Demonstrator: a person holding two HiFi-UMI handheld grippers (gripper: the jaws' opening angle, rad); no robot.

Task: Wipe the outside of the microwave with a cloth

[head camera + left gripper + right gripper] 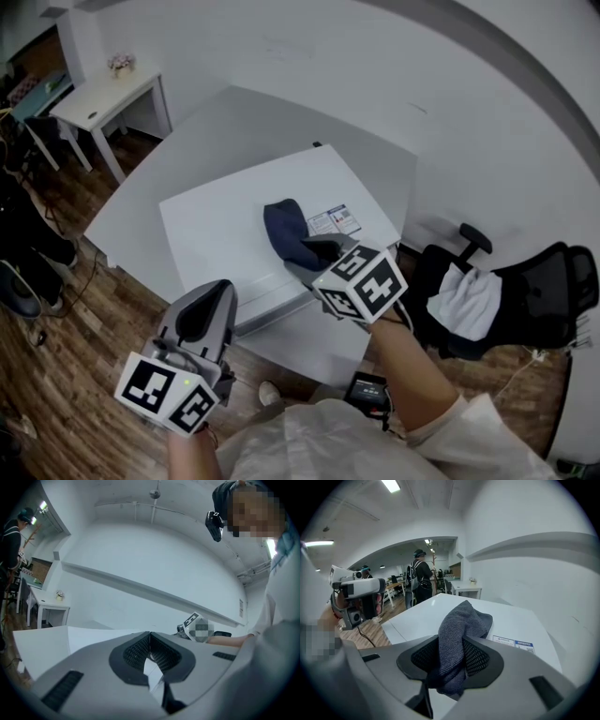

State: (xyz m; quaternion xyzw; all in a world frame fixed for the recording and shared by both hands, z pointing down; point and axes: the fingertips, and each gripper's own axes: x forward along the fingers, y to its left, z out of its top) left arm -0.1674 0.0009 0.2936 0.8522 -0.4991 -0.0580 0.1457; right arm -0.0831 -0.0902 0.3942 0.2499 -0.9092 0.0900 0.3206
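The white microwave (pixel 214 236) sits on a pale table (pixel 127 230), its flat top facing up in the head view. A dark blue cloth (pixel 285 232) lies bunched on that top, toward the right half, just beside a small printed label (pixel 335 220) stuck near the far right edge. The right gripper (pixel 307 251) reaches down at a slant onto the microwave top, and in the right gripper view its two black ribbed pads (pixel 474 657) press in on the cloth (pixel 459 634) from both sides. The fabric stands up in a fold between them and hangs out below, so this gripper is grasping the cloth. The cloth's far end rests on the microwave top (pixel 417 616), with the label (pixel 513 642) off to its right. The left gripper (pixel 208 305) is held level off the microwave's near left corner, apart from the cloth. In the left gripper view its jaws are clenched together with nothing between them (pixel 150 645). The pale surface beyond them may be the microwave's side or the table; the angle is too low to tell. A black office chair (pixel 530 291) with a white garment (pixel 466 305) draped on its seat stands to the right of the table, and a small white side table (pixel 98 101) stands far left.
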